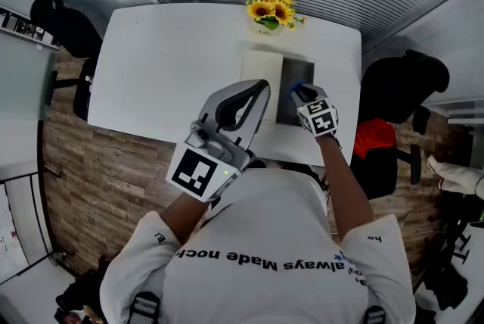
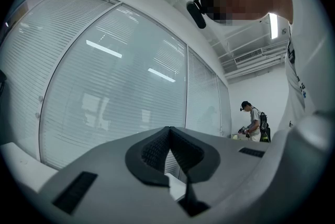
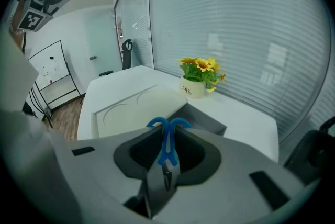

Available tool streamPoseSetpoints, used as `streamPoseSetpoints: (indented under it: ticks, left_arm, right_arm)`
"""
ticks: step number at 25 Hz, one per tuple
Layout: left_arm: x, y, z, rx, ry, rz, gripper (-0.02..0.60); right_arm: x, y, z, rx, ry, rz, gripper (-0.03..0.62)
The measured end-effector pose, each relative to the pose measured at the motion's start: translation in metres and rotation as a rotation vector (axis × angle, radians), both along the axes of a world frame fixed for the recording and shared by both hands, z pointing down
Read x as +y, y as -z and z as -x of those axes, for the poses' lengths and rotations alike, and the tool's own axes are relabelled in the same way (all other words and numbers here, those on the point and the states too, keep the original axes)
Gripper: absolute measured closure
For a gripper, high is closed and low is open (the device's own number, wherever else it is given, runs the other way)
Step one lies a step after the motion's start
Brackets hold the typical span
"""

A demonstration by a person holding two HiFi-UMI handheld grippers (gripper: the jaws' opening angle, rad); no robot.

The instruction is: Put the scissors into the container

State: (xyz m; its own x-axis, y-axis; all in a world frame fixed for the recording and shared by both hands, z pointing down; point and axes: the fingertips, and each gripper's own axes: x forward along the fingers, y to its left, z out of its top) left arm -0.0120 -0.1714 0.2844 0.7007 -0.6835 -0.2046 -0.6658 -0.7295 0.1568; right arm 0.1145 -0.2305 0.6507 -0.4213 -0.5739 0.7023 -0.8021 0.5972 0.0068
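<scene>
My right gripper point(image 1: 301, 93) is shut on the scissors point(image 3: 167, 136). Their blue handles stick out past the jaws and their grey blades point back toward the camera. In the head view a bit of blue from the scissors point(image 1: 296, 87) shows over the dark grey container point(image 1: 293, 107). The open container point(image 3: 209, 120) lies just beyond the jaws, with its white lid point(image 3: 131, 108) lying flat beside it on the left. My left gripper point(image 1: 259, 88) is raised high, close to the head camera, its pads meeting with nothing between them. In its own view the left gripper point(image 2: 168, 130) points at window blinds.
A pot of yellow sunflowers point(image 1: 271, 12) stands at the far edge of the white table point(image 1: 166, 65), behind the container. Black office chairs stand at the left point(image 1: 64, 23) and right point(image 1: 401, 84) of the table. Another person point(image 2: 254, 121) stands far off in the room.
</scene>
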Motion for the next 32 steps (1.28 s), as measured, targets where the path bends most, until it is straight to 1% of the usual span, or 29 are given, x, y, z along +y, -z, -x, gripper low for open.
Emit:
streamPoseSetpoints:
  ticks: [23, 32]
  left_arm:
    - [-0.005, -0.003, 0.004, 0.001, 0.012, 0.01, 0.561]
    - [-0.004, -0.006, 0.006, -0.002, 0.011, 0.02, 0.561]
  right_arm:
    - [-0.016, -0.029, 0.008, 0.061, 0.024, 0.096, 0.508]
    - [-0.022, -0.037, 0.008, 0.081, 0.025, 0.119, 0.508]
